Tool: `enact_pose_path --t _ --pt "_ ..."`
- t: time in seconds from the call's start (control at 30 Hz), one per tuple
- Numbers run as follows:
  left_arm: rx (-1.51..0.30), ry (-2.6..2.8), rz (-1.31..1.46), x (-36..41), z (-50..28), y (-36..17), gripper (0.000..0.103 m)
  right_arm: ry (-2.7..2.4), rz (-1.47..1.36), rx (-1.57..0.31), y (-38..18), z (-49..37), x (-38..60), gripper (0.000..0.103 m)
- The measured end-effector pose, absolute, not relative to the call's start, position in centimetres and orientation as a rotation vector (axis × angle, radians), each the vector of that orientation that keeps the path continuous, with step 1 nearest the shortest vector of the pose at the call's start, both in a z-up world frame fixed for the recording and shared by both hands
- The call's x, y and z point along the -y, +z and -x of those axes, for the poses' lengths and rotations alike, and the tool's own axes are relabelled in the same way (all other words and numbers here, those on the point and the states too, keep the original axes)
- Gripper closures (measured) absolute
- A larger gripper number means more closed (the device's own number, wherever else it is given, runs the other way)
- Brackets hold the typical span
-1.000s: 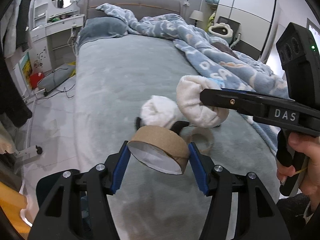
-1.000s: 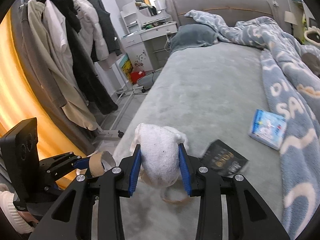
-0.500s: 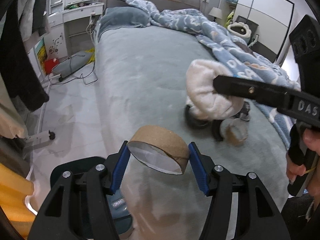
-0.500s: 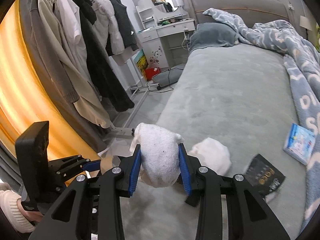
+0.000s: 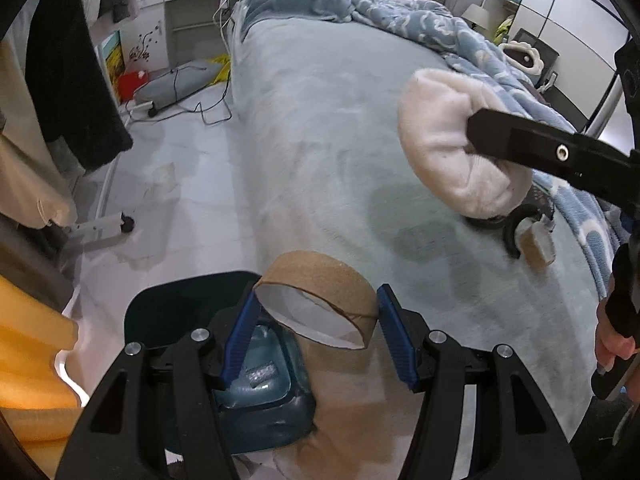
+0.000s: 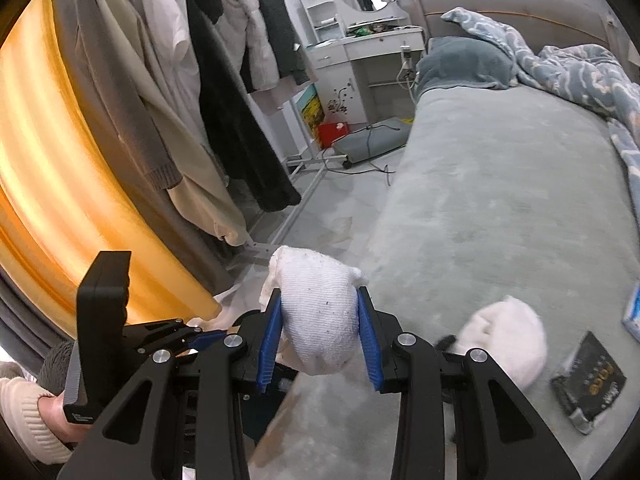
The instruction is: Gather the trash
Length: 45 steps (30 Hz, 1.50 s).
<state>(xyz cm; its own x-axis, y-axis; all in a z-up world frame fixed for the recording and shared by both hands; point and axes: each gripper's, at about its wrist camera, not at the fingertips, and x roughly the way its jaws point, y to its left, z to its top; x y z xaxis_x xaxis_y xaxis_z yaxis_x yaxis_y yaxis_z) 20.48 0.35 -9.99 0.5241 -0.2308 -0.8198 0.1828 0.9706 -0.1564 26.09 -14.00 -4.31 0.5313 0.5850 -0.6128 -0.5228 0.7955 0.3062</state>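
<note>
A brown cardboard tape core (image 5: pixel 320 294) sits clamped between the blue pads of the left gripper (image 5: pixel 318 336), its open ring tilted toward the camera. It hangs at the edge of the bed (image 5: pixel 340 120), partly above a dark bin (image 5: pixel 192 308) on the floor, in which a clear blue plastic container (image 5: pixel 264 384) lies.

The right gripper (image 6: pixel 320 332) is closed on a white balled sock (image 6: pixel 316 316), which bulges out above its blue pads. In the left wrist view the same sock (image 5: pixel 452 152) is held in the air over the grey bedspread, with the black finger (image 5: pixel 560 156) of the right gripper crossing in front of it.

On the bed below the sock lie a black tape ring (image 5: pixel 516 228) and a small brown item (image 5: pixel 538 242), blurred. A second white bundle (image 6: pixel 506 340) rests on the bedspread just right of the right gripper, and a dark packet (image 6: pixel 588 380) lies beyond it, near a blue-and-white package (image 6: pixel 634 312) at the frame edge.

A blue patterned blanket (image 6: pixel 580 68) is rumpled along the far side of the bed, next to a grey-blue pillow (image 6: pixel 464 62). Coats on a rack (image 6: pixel 192 80) hang to the left, and a white dressing table (image 6: pixel 360 44) stands by the headboard.
</note>
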Motion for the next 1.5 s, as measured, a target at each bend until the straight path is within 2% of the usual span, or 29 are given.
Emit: enact_pose_path --t 0.8,1.1,1.5 --pt "-1.243 -0.110 0.130 -9.1 -20.8 -15.8 0.040 0.784 0.045 -0.856 -7.3 -27.1 3.6 0.066" --pt "-1.342 -0.089 0.166 -12.2 -19.6 -17.9 0.027 0.814 0.103 -0.914 -9.3 -27.3 0.1 0.066" --pt "-1.262 -0.083 0.197 -15.6 -18.5 -15.9 0.023 0.814 0.181 -1.006 -12.7 -27.7 -3.8 0.066"
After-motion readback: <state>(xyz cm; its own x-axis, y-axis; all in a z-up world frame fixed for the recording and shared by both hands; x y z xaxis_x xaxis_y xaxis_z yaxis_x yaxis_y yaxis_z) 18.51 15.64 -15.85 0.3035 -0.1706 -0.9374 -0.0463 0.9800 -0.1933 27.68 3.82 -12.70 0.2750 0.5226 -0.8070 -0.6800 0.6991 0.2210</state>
